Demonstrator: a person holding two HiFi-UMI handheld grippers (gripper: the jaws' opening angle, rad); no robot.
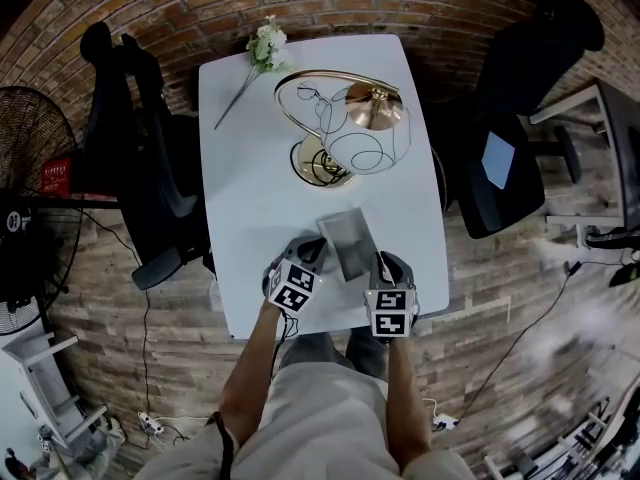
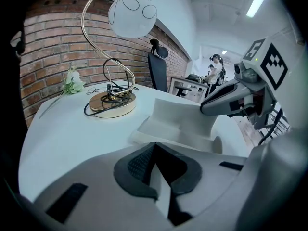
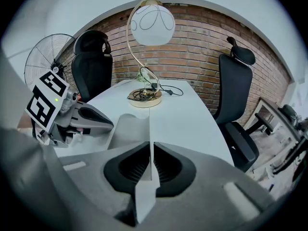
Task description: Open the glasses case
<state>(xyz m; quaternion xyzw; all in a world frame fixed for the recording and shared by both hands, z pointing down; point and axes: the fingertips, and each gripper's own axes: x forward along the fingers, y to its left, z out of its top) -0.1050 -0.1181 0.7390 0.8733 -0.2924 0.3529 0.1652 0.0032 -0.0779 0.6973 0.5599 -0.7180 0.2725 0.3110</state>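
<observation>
The grey-white glasses case [image 1: 348, 240] lies near the front edge of the white table [image 1: 250, 198], between my two grippers. My left gripper [image 1: 312, 255] is at its left side and my right gripper [image 1: 378, 265] at its right side. In the left gripper view the case [image 2: 178, 121] stands partly unfolded with one panel raised, and a thin white edge of it sits pinched in my left gripper [image 2: 156, 165]. In the right gripper view my right gripper [image 3: 151, 165] is shut on a thin flap of the case [image 3: 127, 129]. The left gripper [image 3: 103, 124] holds the opposite side.
A gold lamp with a glass globe [image 1: 345, 128] and its coiled cord stand at the table's middle. A white flower sprig [image 1: 262, 48] lies at the far left corner. Black office chairs [image 1: 140, 148] [image 1: 510, 168] flank the table, and a fan [image 1: 30, 238] stands at the left.
</observation>
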